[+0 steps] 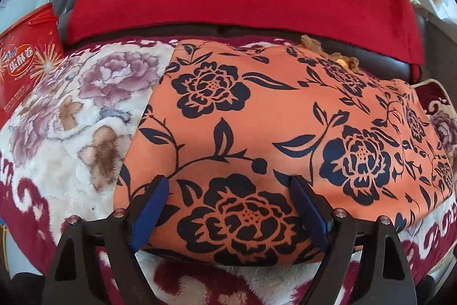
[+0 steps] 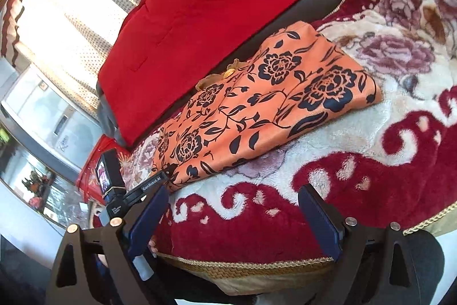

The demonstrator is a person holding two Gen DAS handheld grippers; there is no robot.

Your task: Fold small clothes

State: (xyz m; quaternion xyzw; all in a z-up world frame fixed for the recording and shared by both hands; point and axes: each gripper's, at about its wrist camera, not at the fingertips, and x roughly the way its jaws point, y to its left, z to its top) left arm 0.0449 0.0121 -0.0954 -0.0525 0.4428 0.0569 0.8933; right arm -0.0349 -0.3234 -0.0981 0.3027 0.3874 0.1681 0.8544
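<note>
The orange flowered garment is lying flat on the plush blanket, its long axis running sideways. The left gripper, jaws wide, is straddling its near edge; the right gripper, also wide, is waiting farther off.

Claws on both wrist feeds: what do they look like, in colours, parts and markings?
Both match. The left claw and right claw each have two flat dark blue fingers on black angular brackets with triangular cut-outs and round silver and copper-coloured bolt heads. In the right wrist view, the left unit carries white "GenRobot.AI" lettering and a small screen.
</note>
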